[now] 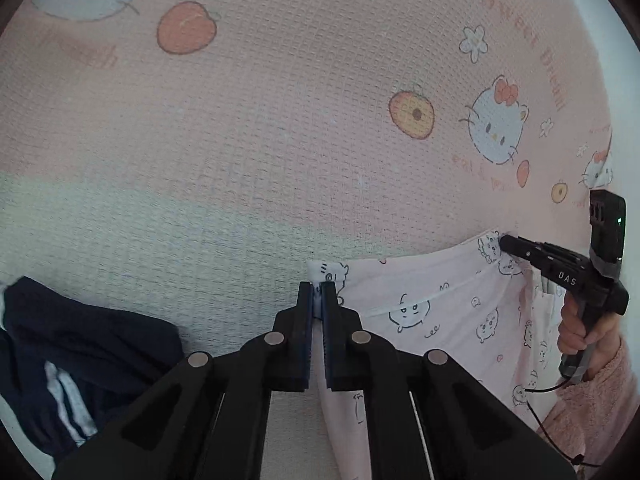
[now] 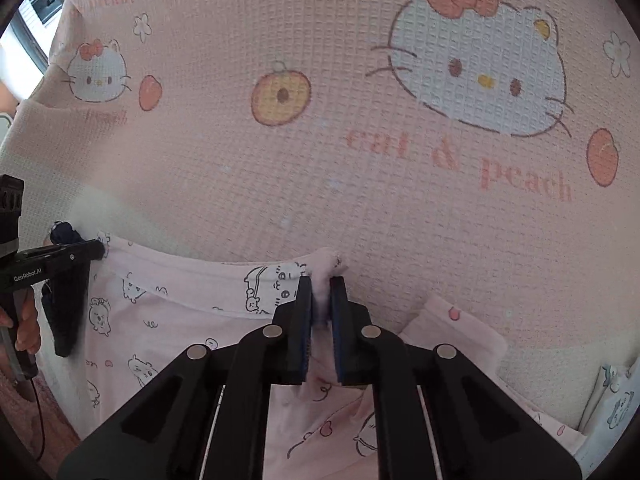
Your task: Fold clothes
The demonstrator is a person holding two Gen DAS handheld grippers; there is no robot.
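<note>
- Left wrist view, at left: dark navy garment (image 1: 80,344), crumpled, lying apart on the pink cat-print blanket (image 1: 280,120).
- Centre: left gripper (image 1: 319,300) pinching one corner of the pale pink printed garment (image 1: 440,300).
- Right: right gripper (image 2: 321,300) pinching the opposite corner.
- Step, as judged: edge lifted taut; next, carry both corners over evenly.

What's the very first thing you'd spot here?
The big pink waffle blanket printed with white cat faces and peaches fills nearly everything. In front, the left tool and right tool each pinch the top edge of a pale pink garment with little cartoon bears, holding it stretched between them. A dark navy garment lies at the left.
</note>
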